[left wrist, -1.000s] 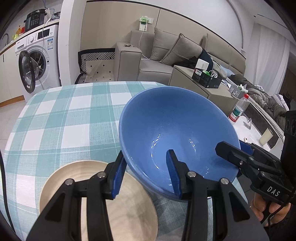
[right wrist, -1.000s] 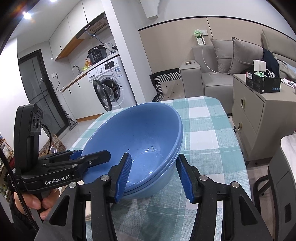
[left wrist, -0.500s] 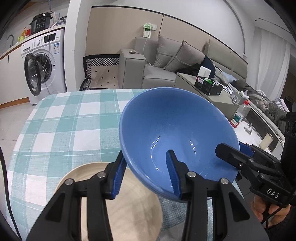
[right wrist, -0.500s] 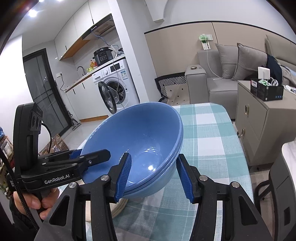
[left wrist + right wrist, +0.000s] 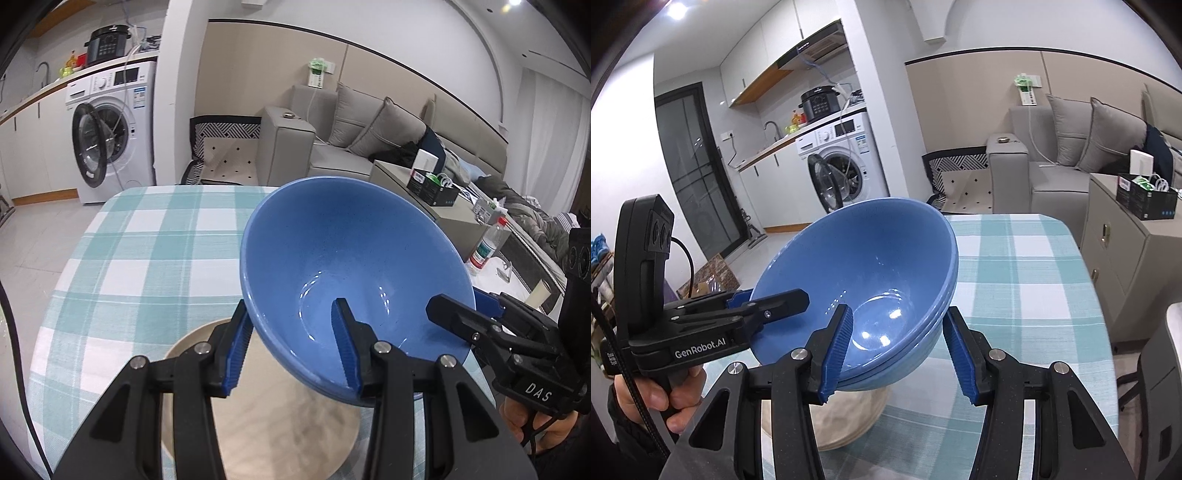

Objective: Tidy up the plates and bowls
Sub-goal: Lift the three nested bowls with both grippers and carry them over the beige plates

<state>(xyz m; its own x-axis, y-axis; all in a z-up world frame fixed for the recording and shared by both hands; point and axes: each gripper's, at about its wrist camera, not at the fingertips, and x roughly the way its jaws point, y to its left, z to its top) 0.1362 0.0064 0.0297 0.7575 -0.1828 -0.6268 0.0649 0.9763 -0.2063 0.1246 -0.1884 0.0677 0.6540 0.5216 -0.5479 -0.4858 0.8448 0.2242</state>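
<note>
Bright, even indoor light is filling both views, with a ceiling lamp [image 5: 676, 10] flaring at the top left. Small white glints are shining inside the blue bowl [image 5: 871, 273]. Fisheye distortion is bending walls, and black vignetting is darkening the corners.

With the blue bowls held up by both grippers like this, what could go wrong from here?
1. Each gripper pinches only the rim of the stacked blue bowls, left gripper and right gripper on different sides; uneven motion might make them slip.
2. The bowls hang tilted above the beige plate; a drop could chip both.
</note>
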